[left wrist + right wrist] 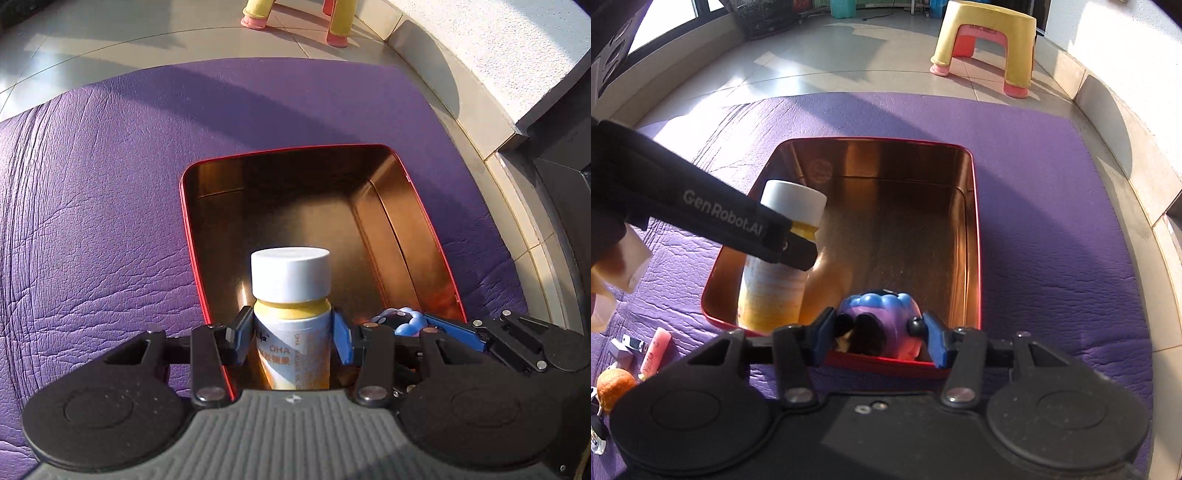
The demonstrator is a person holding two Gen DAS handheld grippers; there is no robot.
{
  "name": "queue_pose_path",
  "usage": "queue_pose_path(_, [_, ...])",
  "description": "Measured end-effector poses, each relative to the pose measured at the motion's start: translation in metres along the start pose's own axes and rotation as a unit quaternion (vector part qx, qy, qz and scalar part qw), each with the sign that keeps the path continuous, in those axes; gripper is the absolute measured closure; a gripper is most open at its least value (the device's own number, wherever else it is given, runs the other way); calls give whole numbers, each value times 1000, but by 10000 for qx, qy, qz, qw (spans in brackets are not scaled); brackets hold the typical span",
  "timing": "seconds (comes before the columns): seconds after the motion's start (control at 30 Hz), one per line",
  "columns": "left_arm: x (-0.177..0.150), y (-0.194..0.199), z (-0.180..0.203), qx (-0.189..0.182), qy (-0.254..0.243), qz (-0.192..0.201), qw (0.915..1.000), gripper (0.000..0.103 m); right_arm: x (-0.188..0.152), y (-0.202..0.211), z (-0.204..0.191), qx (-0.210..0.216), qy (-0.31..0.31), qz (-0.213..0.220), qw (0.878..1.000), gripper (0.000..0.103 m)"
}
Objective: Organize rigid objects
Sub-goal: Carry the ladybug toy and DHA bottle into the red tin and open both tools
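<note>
A red tin box [424, 206] with a shiny gold inside sits open on a purple mat; it also shows in the right wrist view [975, 236]. My left gripper [291, 338] is shut on a white-capped yellow pill bottle [291, 295] and holds it upright over the box's near left part. The bottle also shows in the right wrist view [783, 280]. My right gripper [881, 332] is shut on a blue and purple toy figure [882, 317] at the box's near edge. The toy peeks out in the left wrist view [406, 321].
The purple mat [92, 221] lies on a tiled floor. A yellow and pink stool [986, 40] stands beyond it. At the left of the mat lie a pink tube [655, 350], an orange [615, 387] and a small grey item [622, 350]. A wall runs along the right.
</note>
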State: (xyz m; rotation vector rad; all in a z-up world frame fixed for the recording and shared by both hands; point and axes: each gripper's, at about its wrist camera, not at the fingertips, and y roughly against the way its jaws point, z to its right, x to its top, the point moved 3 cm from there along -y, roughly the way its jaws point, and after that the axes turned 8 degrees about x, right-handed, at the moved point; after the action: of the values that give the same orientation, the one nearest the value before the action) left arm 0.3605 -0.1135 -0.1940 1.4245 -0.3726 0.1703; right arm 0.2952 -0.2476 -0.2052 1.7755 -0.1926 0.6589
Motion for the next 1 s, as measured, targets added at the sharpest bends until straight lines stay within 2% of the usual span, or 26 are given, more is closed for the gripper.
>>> queue_pose_path(0.13, [-1,-6,-1,18,68,-9,10000,59,4,-2,2,11,-60,-102,9999,52])
queue_pose_path(0.27, [0,-11,3,66,-52,-77,9999,59,12,-10,-5,-152,241,-270,9992,51])
queue_pose_path(0.37, [0,-11,3,36,-20,-98,9999,60,11,-11,-5,-171,188,-296,9992,49])
queue_pose_path(0.5, [-1,-3,0,-108,113,-97,9998,54,11,-9,-1,-221,69,-264,9994,45])
queue_pose_path(0.63, [-7,19,-2,-58,55,129,9999,47,11,2,-2,-263,5,-109,9996,43])
queue_pose_path(1.0, [-38,117,1,264,-175,984,9946,47,5,71,-25,-261,-303,467,9981,31])
